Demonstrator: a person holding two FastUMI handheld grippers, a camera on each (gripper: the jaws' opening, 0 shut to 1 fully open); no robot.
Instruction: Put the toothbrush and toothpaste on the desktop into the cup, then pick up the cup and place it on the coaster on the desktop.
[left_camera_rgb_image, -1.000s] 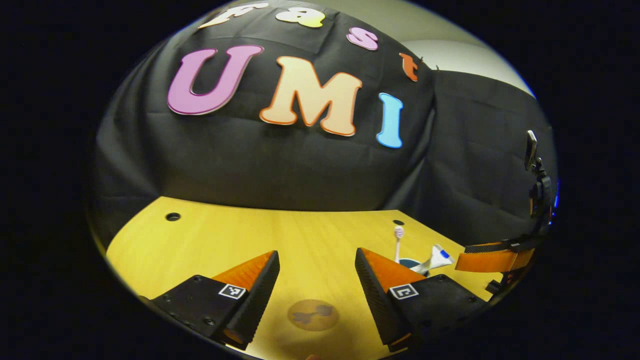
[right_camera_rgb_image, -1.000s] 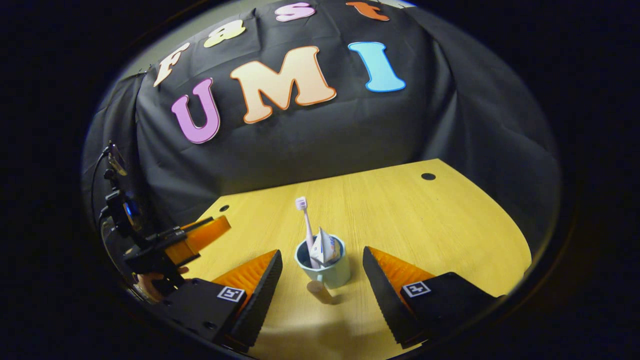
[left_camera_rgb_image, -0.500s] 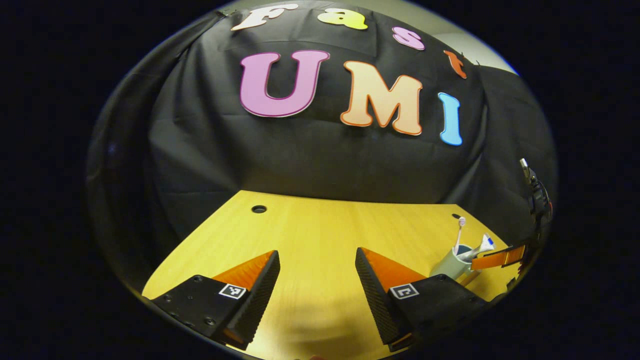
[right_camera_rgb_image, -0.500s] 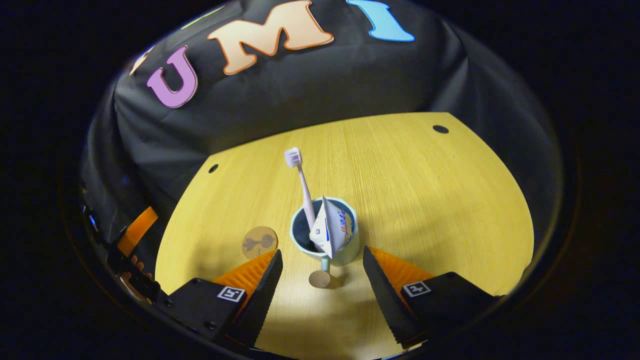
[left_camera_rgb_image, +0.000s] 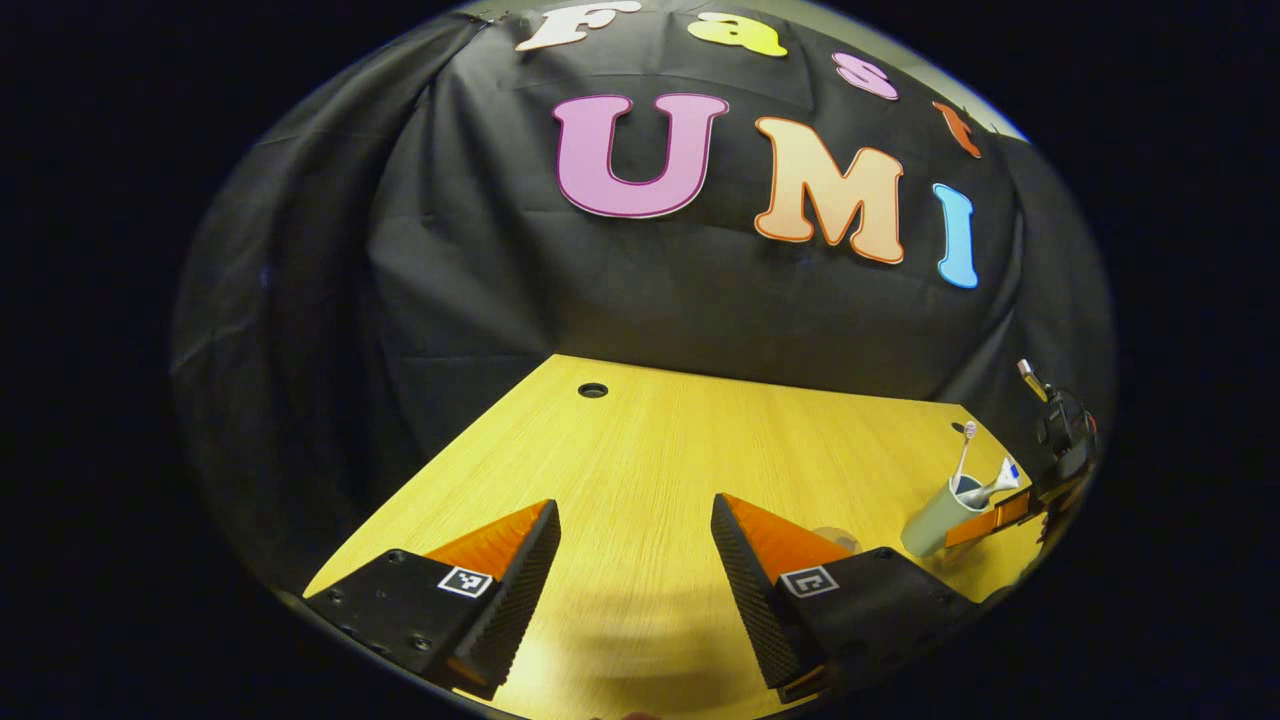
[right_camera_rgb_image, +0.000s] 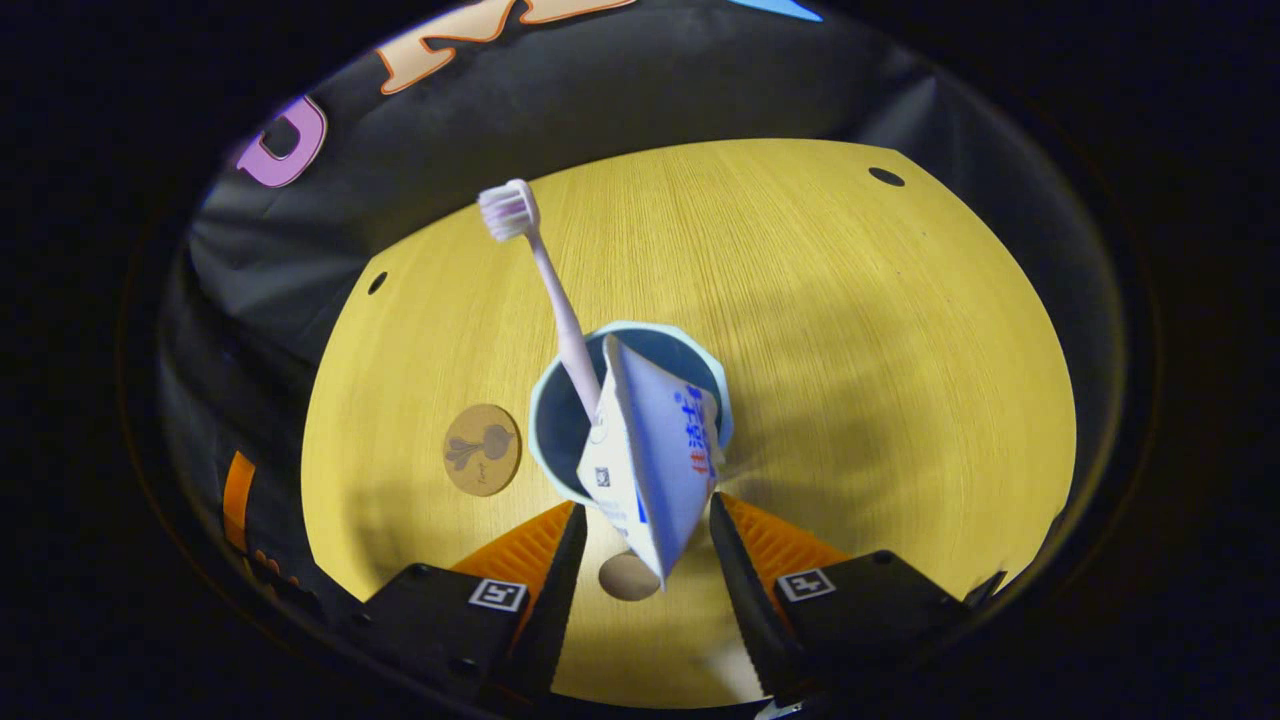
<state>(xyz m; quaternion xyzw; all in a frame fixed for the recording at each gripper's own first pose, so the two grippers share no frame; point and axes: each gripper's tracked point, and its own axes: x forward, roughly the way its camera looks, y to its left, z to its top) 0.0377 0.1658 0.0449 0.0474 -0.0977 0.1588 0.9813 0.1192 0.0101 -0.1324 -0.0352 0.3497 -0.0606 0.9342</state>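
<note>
A pale green cup (right_camera_rgb_image: 660, 328) stands on the wooden table with a pink toothbrush (right_camera_rgb_image: 555, 300) and a white toothpaste tube (right_camera_rgb_image: 650, 450) leaning in it. My right gripper (right_camera_rgb_image: 645, 503) hovers close over the cup and looks down into it. Its fingers flank the cup's round wooden handle (right_camera_rgb_image: 628, 577) with a gap on each side, so it is open. The brown round coaster (right_camera_rgb_image: 482, 449) lies just left of the cup. The left gripper view has the cup (left_camera_rgb_image: 930, 525) at far right with the right gripper (left_camera_rgb_image: 995, 512) by it. My left gripper (left_camera_rgb_image: 635, 570) is open over bare table.
The yellow table (right_camera_rgb_image: 850, 350) has small dark holes near its far corners (right_camera_rgb_image: 886, 177) (left_camera_rgb_image: 592, 390). Black cloth walls close in behind and beside it. Part of the left gripper (right_camera_rgb_image: 237, 487) shows at the table's left edge.
My right gripper came forward and tipped down over the cup, its fingers drawing closer around the handle. My left gripper swung away to the left, so the cup slid to its view's right edge.
</note>
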